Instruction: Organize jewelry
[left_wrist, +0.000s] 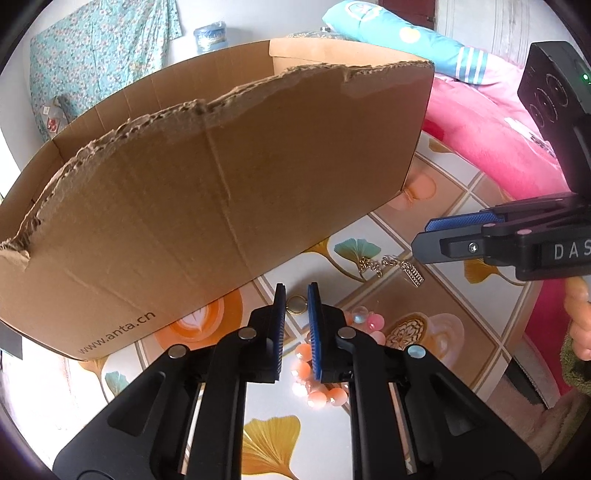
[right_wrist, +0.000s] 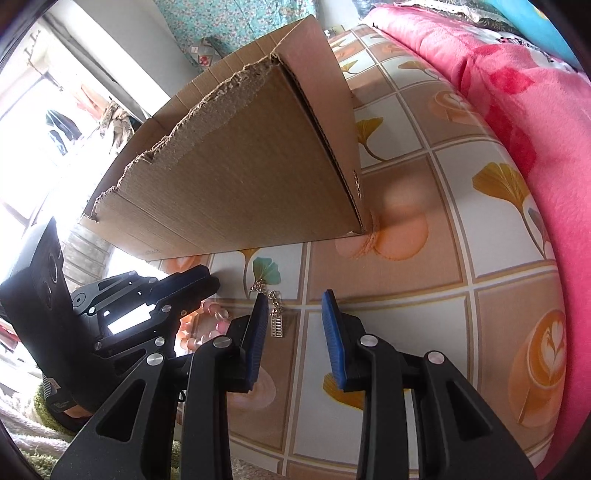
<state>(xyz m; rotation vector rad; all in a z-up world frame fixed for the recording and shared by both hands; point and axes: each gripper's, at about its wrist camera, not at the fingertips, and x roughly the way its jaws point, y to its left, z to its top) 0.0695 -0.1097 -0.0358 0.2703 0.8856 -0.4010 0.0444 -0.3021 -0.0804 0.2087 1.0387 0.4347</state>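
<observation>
Hovering my grippers over jewelry beside the cardboard box (left_wrist: 207, 192).
My left gripper (left_wrist: 296, 295) was narrowed, ungrasping, above the gold ring (left_wrist: 296, 305); my right gripper (right_wrist: 294, 301) hung released near the chain pendant (right_wrist: 276, 321).

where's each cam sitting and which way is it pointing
Left wrist: on the left tongs, angled down at the ring, pink beads and cardboard box; a hand holds the right tongs.
Right wrist: on the right tongs, angled down at the tablecloth and silver chain; left tongs alongside.
Shared: box, chain, beads.
</observation>
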